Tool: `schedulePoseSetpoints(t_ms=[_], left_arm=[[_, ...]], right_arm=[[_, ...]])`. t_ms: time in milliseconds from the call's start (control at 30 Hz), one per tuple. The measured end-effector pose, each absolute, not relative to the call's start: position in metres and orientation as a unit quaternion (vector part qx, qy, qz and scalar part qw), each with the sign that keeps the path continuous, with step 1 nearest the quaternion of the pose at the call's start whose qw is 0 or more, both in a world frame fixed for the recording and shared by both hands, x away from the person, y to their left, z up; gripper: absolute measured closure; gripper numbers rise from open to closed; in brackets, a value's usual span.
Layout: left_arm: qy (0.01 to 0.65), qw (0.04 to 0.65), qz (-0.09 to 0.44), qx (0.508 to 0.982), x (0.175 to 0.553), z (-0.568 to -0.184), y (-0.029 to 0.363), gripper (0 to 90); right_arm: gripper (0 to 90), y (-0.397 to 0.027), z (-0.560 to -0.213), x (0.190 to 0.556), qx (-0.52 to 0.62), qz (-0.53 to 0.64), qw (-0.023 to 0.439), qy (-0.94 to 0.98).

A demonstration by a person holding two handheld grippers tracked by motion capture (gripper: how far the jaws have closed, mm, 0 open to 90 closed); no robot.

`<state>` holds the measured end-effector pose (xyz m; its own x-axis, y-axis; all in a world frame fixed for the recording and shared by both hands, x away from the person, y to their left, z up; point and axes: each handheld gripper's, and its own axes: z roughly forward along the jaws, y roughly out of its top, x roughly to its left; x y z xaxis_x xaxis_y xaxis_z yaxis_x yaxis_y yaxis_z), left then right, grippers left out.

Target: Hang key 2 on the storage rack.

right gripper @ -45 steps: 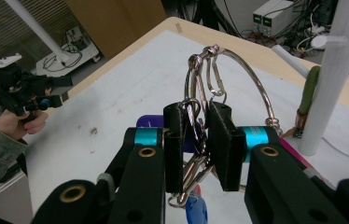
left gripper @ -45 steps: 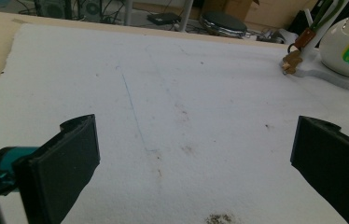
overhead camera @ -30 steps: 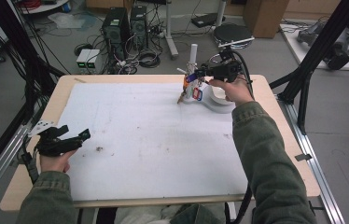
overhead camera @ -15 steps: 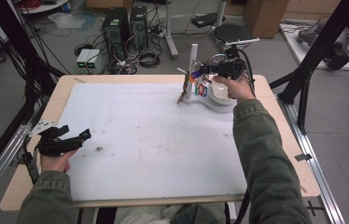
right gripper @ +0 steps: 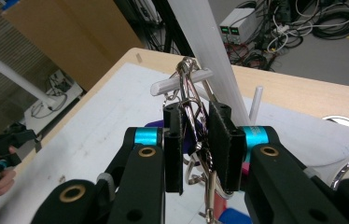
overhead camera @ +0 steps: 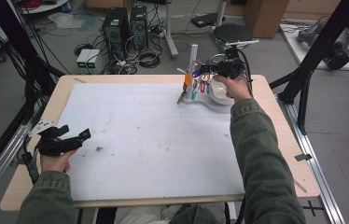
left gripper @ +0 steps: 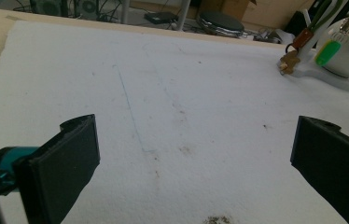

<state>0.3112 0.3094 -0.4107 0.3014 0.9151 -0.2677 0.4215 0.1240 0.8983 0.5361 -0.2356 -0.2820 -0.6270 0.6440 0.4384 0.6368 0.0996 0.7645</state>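
A white key stand (overhead camera: 208, 99) with an upright post (overhead camera: 193, 59) and side pegs stands at the table's far right. Keys with coloured tags (overhead camera: 188, 79) hang from it. My right gripper (overhead camera: 211, 70) is level with the pegs, beside the post. In the right gripper view, my right gripper (right gripper: 196, 135) is shut on a metal key ring (right gripper: 187, 83) that loops over a white peg (right gripper: 178, 84), with the post (right gripper: 212, 56) just behind. My left gripper (overhead camera: 80, 136) rests open near the table's front left. Nothing lies between its jaws (left gripper: 196, 154).
A white mat (overhead camera: 140, 135) covers most of the wooden table (overhead camera: 275, 154) and has small dark stains near the left hand. Computers, cables and a stool stand on the floor beyond the far edge. Black frame posts flank both sides.
My right hand has shifted slightly right and farther back at the stand, still gripping the key ring. The left hand has stayed put.
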Motion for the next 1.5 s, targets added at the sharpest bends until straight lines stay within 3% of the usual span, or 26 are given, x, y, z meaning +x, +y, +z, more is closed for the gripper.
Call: schedulePoseSetpoints(t_ms=[167,700,833,933,1500], left_arm=[[0.540,0.519,0.235,0.619,0.311,-0.411,0.309,1.7],[0.543,0.517,0.239,0.617,0.307,-0.411,0.311,1.7],[0.543,0.519,0.238,0.616,0.307,-0.411,0.311,1.7],[0.543,0.521,0.238,0.615,0.308,-0.411,0.311,1.7],[0.543,0.521,0.241,0.613,0.308,-0.411,0.311,1.7]], right_arm=[[72.7,-0.234,-0.282,0.535,0.440,0.501,0.006,0.745],[10.7,-0.235,-0.281,0.512,0.456,0.438,0.076,0.771],[9.3,-0.231,-0.278,0.508,0.451,0.436,0.086,0.774],[0.7,-0.229,-0.277,0.505,0.449,0.425,0.094,0.781],[0.6,-0.232,-0.281,0.481,0.437,0.406,0.132,0.791]])
